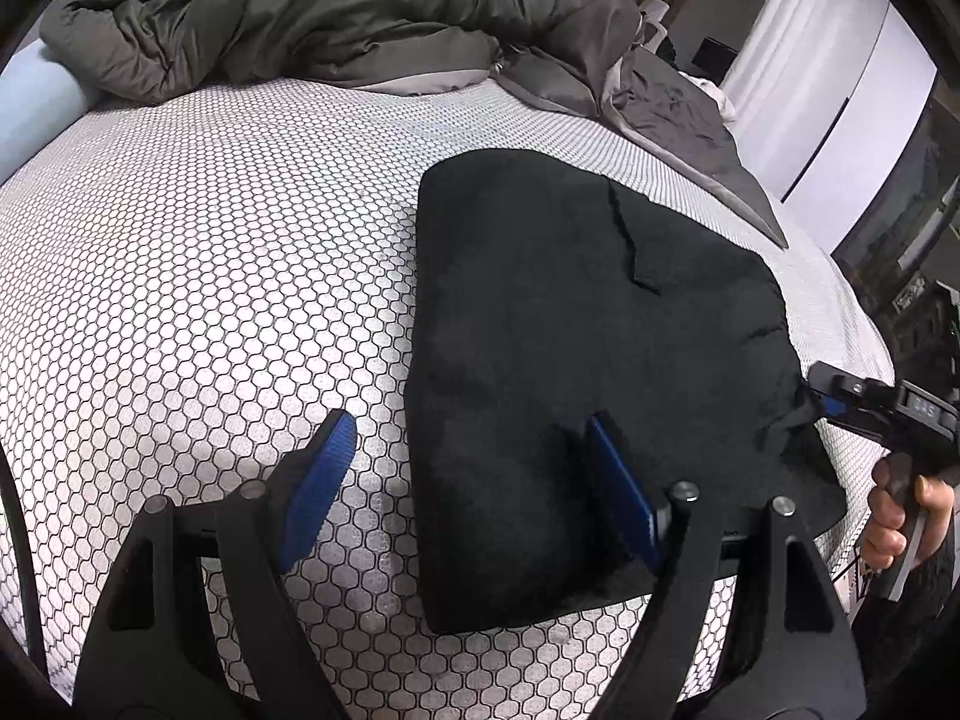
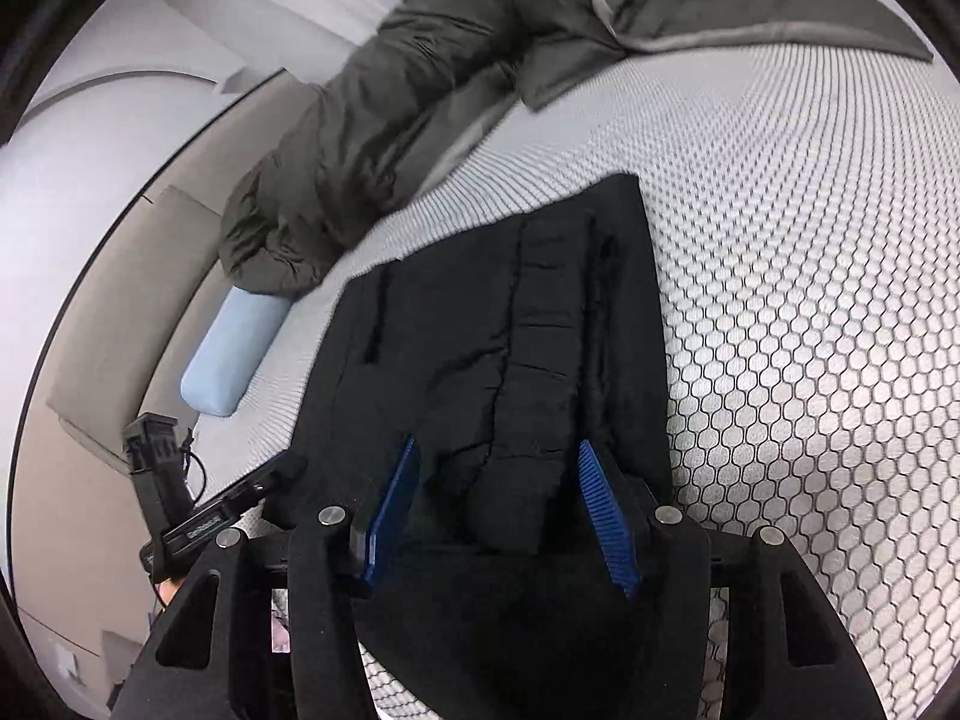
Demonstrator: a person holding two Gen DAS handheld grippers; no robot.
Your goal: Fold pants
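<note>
The black pants (image 1: 576,312) lie folded into a compact stack on the honeycomb-patterned mattress (image 1: 210,276). My left gripper (image 1: 469,423) is open and straddles the stack's near left edge: one blue pad hangs over bare mattress, the other rests on the black cloth. At the stack's right edge a person's hand (image 1: 900,516) holds my right gripper (image 1: 831,390). In the right wrist view the right gripper (image 2: 498,445) stands open over the pants (image 2: 510,324), with a ridge of waistband fabric between its blue pads and a gap on each side.
A crumpled grey duvet (image 1: 336,12) is piled along the far side of the bed. A pale blue pillow (image 2: 234,354) lies at the mattress corner by the headboard. White cabinet doors (image 1: 828,90) stand beyond the bed's right edge.
</note>
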